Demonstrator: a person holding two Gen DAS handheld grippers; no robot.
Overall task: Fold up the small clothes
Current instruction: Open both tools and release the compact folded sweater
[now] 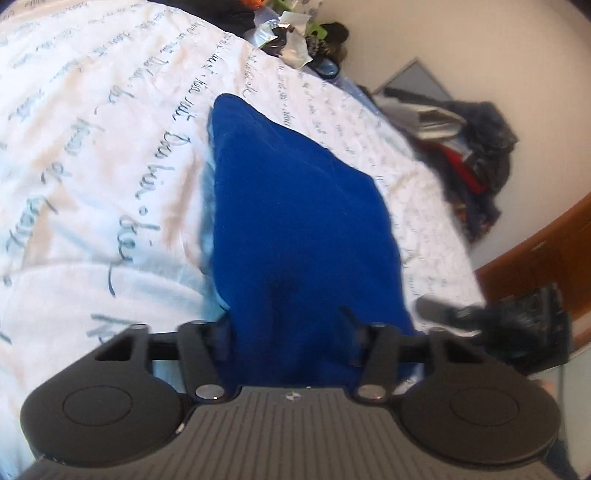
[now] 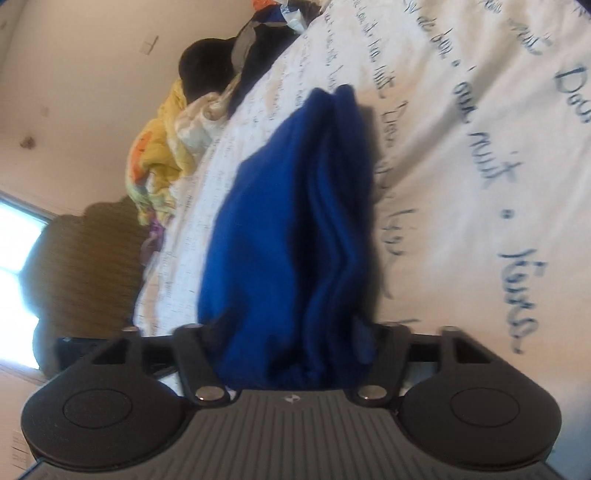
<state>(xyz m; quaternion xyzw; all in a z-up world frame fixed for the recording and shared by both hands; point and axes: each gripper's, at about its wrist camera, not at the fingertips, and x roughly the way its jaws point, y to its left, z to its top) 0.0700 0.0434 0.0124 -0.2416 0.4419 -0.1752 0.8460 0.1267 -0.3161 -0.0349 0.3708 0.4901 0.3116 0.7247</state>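
A folded royal-blue garment (image 1: 295, 203) lies lengthwise on the bed and rises toward the camera into my left gripper (image 1: 288, 325). Cloth fills the gap between the jaws and hides the fingertips, and the gripper looks shut on its near end. The right wrist view shows the same blue garment (image 2: 288, 221) edge-on as several stacked layers. Its near end sits between the wide jaws of my right gripper (image 2: 291, 325), which stands open around it. The right gripper's black body (image 1: 524, 325) shows at the garment's right edge in the left wrist view.
The bedspread (image 1: 92, 184) is white with blue handwriting. Mixed clothes (image 1: 303, 33) are heaped at its far end. A dark clothes heap (image 1: 476, 147) lies by the wall, with wooden furniture (image 1: 535, 251) near it. Yellow clothes (image 2: 159, 158) lie at the bed's left edge, near a bright window (image 2: 18, 258).
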